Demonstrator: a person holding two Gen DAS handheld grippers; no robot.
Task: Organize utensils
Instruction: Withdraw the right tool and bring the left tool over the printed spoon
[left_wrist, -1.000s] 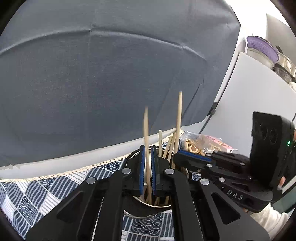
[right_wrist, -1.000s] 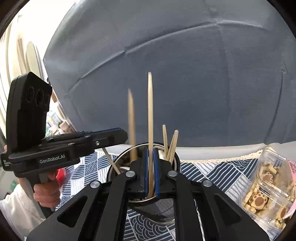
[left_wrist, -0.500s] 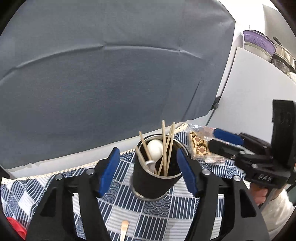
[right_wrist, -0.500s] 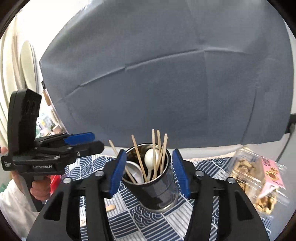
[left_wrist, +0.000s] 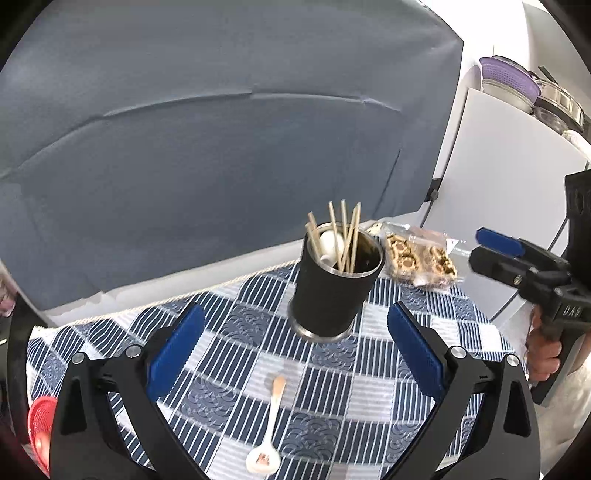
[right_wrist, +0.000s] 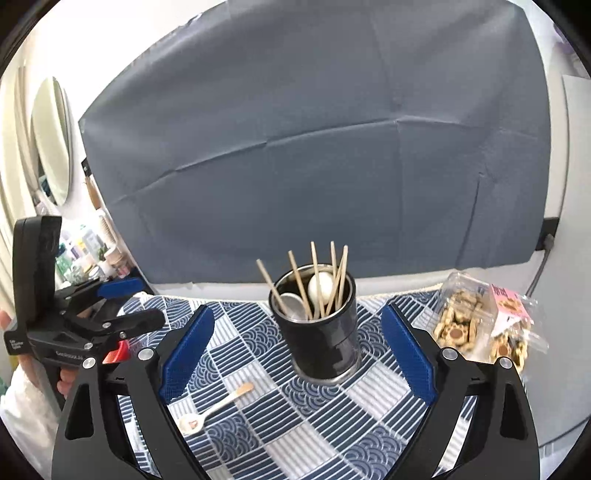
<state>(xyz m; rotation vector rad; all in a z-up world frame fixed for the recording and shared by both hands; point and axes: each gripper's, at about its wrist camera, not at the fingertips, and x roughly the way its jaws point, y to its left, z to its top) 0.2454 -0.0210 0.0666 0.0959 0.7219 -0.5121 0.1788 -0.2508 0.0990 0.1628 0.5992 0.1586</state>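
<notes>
In the left wrist view, a red object (left_wrist: 38, 428) sits at the lower left edge, too cut off to identify. The left gripper (left_wrist: 295, 354) fills the bottom of the frame, its jaws opening wide with nothing between them but the blue-and-white patterned tablecloth (left_wrist: 229, 325) on the table. A small white spoon (left_wrist: 267, 432) with a wooden handle lies on the cloth low in the centre, between the blue pads. Above it, right of centre, a black cup (left_wrist: 332, 291) stands upright, holding wooden chopsticks (left_wrist: 347, 236) and a white spoon head. Just right of the cup lies a clear bag of biscuits (left_wrist: 419, 256). At the right edge the right gripper (left_wrist: 491, 251) shows, held by a hand (left_wrist: 541, 354).

In the right wrist view, the left gripper (right_wrist: 122, 302) appears at the left edge, with a round mirror (right_wrist: 51, 140) above it. The right gripper (right_wrist: 295, 354) spans the bottom, jaws opening and released, nothing between them. The small spoon (right_wrist: 214, 408) lies lower left of centre, the cup (right_wrist: 321, 332) stands in the centre, and the biscuits (right_wrist: 476, 321) lie at the right. A grey backdrop (right_wrist: 314, 147) hangs behind.
</notes>
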